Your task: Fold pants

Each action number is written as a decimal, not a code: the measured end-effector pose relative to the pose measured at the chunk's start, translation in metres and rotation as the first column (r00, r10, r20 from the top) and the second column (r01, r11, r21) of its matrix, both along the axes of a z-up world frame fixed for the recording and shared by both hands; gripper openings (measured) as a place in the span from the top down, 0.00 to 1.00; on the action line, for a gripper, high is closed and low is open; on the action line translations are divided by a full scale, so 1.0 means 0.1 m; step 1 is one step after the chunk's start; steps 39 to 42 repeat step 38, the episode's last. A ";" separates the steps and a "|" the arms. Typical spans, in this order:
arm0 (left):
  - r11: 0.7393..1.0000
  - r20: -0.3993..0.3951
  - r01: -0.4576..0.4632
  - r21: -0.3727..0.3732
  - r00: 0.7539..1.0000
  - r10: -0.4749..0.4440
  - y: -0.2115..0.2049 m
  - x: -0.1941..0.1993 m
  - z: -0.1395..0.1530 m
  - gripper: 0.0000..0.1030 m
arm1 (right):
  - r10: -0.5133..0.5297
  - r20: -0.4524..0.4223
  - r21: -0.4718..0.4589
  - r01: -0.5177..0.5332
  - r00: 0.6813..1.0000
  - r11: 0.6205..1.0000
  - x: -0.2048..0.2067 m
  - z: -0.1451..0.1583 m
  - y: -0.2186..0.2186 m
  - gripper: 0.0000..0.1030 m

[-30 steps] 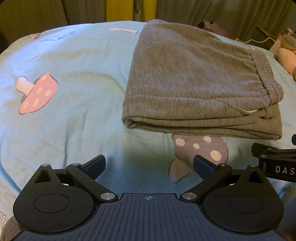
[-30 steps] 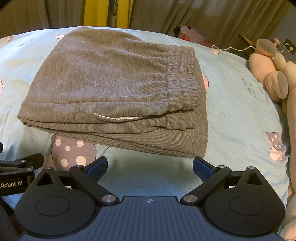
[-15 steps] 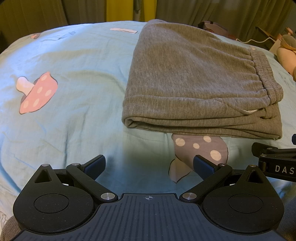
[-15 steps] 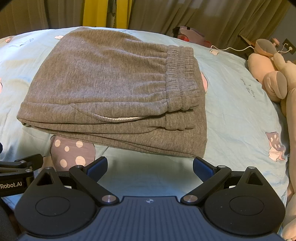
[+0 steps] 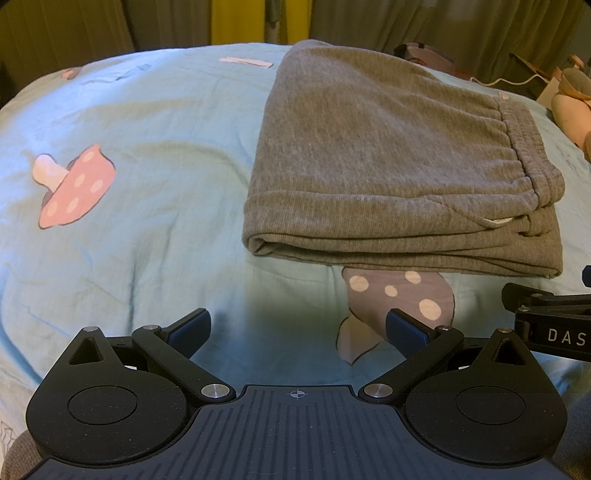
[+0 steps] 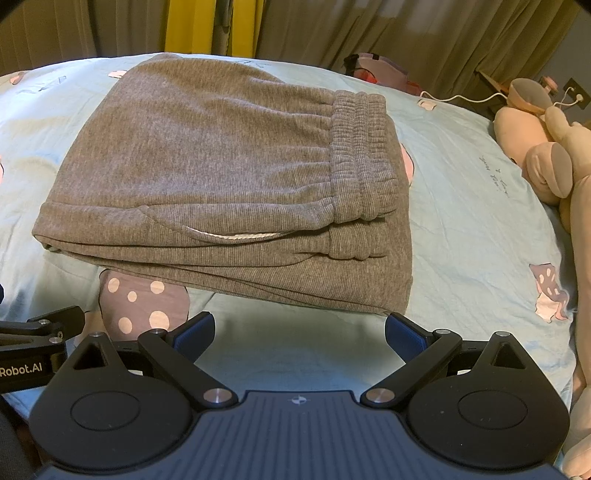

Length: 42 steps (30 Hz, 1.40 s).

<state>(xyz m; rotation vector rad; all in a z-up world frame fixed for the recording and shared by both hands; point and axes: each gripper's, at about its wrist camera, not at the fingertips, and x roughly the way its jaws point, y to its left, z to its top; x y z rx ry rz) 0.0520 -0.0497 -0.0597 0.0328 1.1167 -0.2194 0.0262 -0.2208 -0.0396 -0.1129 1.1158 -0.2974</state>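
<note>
Grey ribbed-knit pants [image 5: 399, 177] lie folded into a thick rectangle on the bed [image 5: 147, 206], elastic waistband [image 6: 364, 155] gathered at the right edge. Sheet: light blue, wrinkled, mushroom prints. Plush toy [image 6: 546, 166] and white cable [image 6: 465, 98] lie beyond. Left hand-held gripper [image 5: 297, 326]: fingers apart, empty, just short of the pants. Right hand-held gripper [image 6: 299, 328]: same. Lettering reads "DAS" and "Robot.AI".

Bed: light blue sheet [image 5: 155, 206] printed with mushrooms [image 5: 72, 186]
Back wall: olive-brown curtains [image 6: 424, 35], yellow strip [image 6: 190, 26] between them
Right side: pink plush toys [image 6: 546, 162], white cable [image 6: 476, 98]
Light: dim, warm
</note>
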 end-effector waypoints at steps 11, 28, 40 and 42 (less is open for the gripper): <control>1.000 0.002 -0.005 0.001 1.000 0.005 0.02 0.00 0.00 0.00 | -0.003 -0.001 -0.005 0.003 1.000 1.000 0.01 0.00 0.01 0.04; 1.000 0.002 -0.009 0.007 1.000 0.009 0.00 0.00 0.00 0.00 | -0.002 0.001 0.000 0.002 1.000 1.000 0.00 0.00 0.02 0.04; 1.000 0.006 -0.003 0.011 1.000 0.003 -0.02 -0.02 0.00 0.00 | -0.001 -0.002 0.001 0.001 1.000 1.000 0.00 0.00 0.02 0.04; 1.000 0.006 -0.003 0.011 1.000 0.003 -0.02 -0.02 0.00 0.00 | -0.001 -0.002 0.001 0.001 1.000 1.000 0.00 0.00 0.02 0.04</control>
